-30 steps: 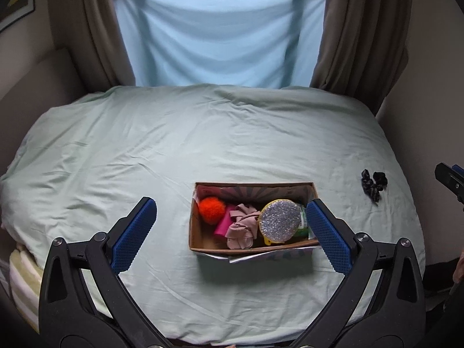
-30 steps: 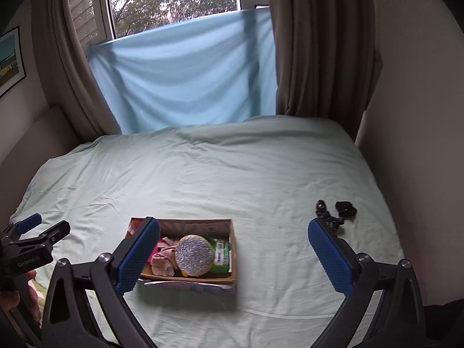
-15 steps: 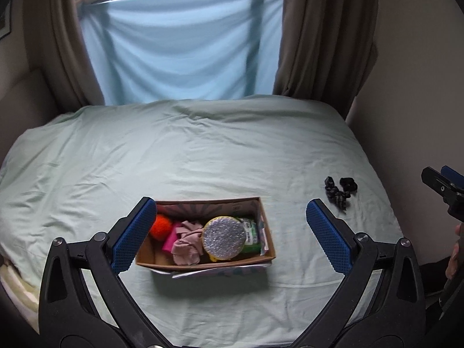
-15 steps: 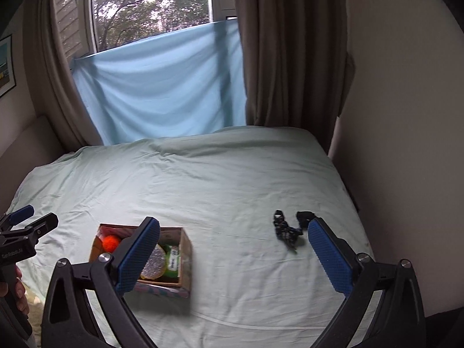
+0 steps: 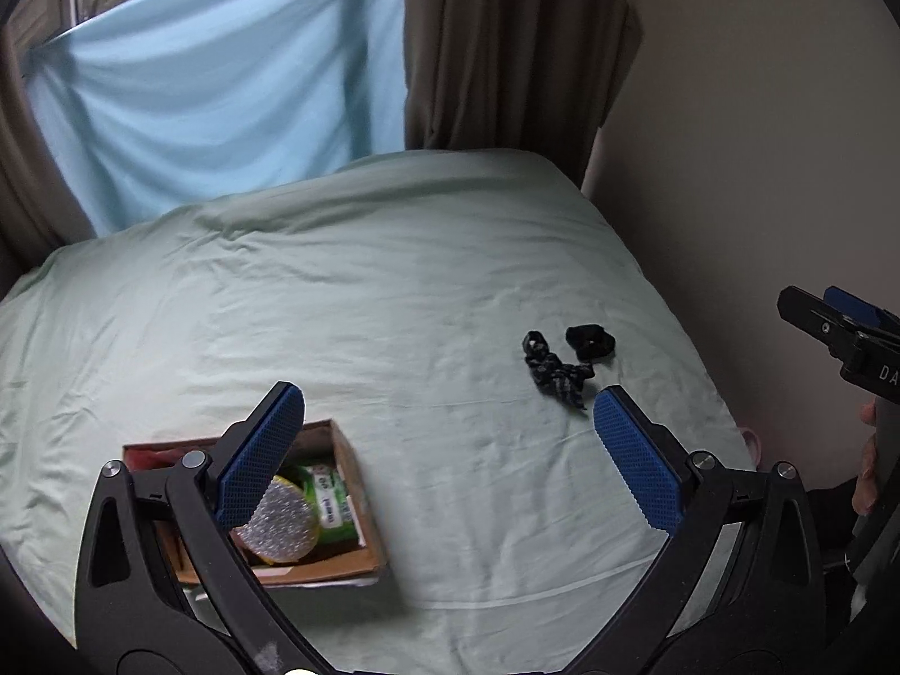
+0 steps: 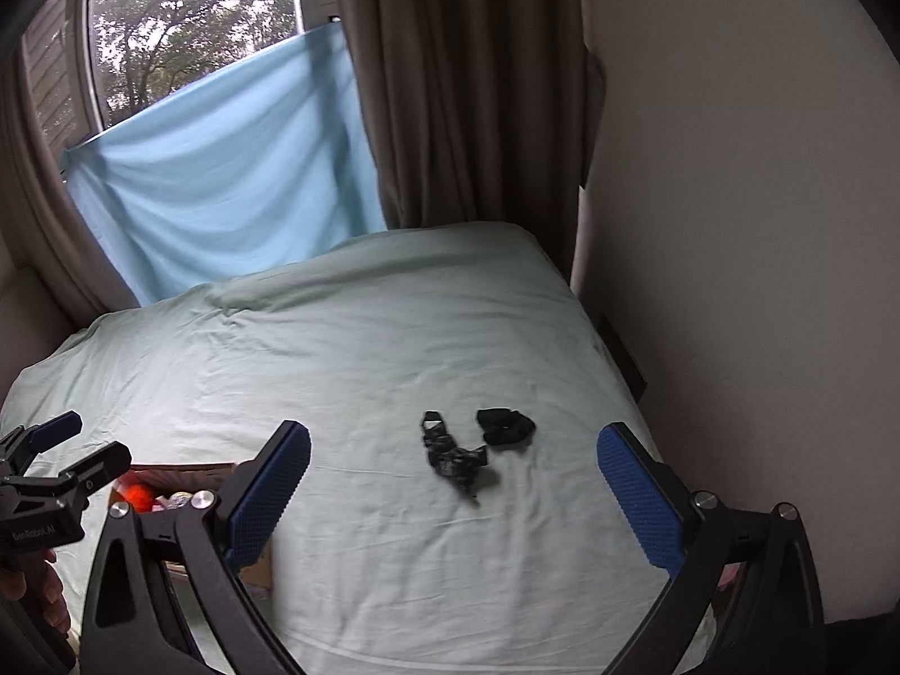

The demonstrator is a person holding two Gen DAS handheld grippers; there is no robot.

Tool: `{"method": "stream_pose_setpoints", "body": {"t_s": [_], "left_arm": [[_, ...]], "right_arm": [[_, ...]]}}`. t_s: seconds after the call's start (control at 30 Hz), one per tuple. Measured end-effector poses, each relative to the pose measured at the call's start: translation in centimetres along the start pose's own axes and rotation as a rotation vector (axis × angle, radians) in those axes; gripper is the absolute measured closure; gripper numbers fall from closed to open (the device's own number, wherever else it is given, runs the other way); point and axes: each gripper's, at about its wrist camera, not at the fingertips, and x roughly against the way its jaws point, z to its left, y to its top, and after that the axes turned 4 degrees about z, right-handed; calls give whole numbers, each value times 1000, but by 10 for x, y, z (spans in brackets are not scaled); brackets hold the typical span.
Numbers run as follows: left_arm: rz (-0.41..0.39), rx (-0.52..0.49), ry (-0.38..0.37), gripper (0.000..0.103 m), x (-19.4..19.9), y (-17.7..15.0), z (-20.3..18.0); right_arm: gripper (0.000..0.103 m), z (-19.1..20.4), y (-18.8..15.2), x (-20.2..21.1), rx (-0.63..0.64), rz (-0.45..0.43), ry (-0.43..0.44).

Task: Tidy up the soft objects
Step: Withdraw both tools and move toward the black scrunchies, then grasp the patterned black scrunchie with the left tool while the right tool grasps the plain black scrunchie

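Two black soft items lie on the bed: a patterned scrunchie [image 5: 554,372] [image 6: 453,455] and a plain black scrunchie [image 5: 589,339] [image 6: 504,426] just right of it. A cardboard box [image 5: 360,500] [image 6: 185,469] at the near left holds a silver round pad [image 5: 278,523], a green packet [image 5: 329,503] and an orange pompom [image 6: 136,498]. My left gripper [image 5: 444,455] is open and empty, above the bed between box and scrunchies. My right gripper [image 6: 453,498] is open and empty, hovering just short of the scrunchies.
The pale green bed [image 5: 365,292] fills the scene. A wall [image 6: 731,197] runs along its right edge. Brown curtains [image 6: 461,84] and a blue cloth [image 6: 225,169] hang at the back below a window.
Both grippers have swung to the right. The box has slid to the left of both views and the scrunchies now lie between the right gripper's fingers. Both grippers stay open.
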Motion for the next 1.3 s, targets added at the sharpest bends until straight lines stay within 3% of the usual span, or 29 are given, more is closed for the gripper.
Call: {"method": "stream_pose_setpoints", "body": {"t_s": [0.13,0.4,0.73,1.07,1.2,1.3], "left_arm": [[-1,-95,-34,0,-51,7,-40],[81,-213,-122,0,-181,-5,-93],[118,-313,-143,1,-310,-33,-121],[120,-348,-139,6,-381,-45,-129],[134,-346,-166,17,-395,-47,-131],[123,-372,-161,20,-399,-48,-134]], "right_arm": [[1,-32,6,-38,-9,28,-5],[1,-80,2,-145,-3,90,21],[1,-99,-25,-271,4,142,62],[1,-93,-39,-349,6,206,98],[2,-86,-43,-364,38,220,99],[9,-84,-45,-370,54,222,98]]}}
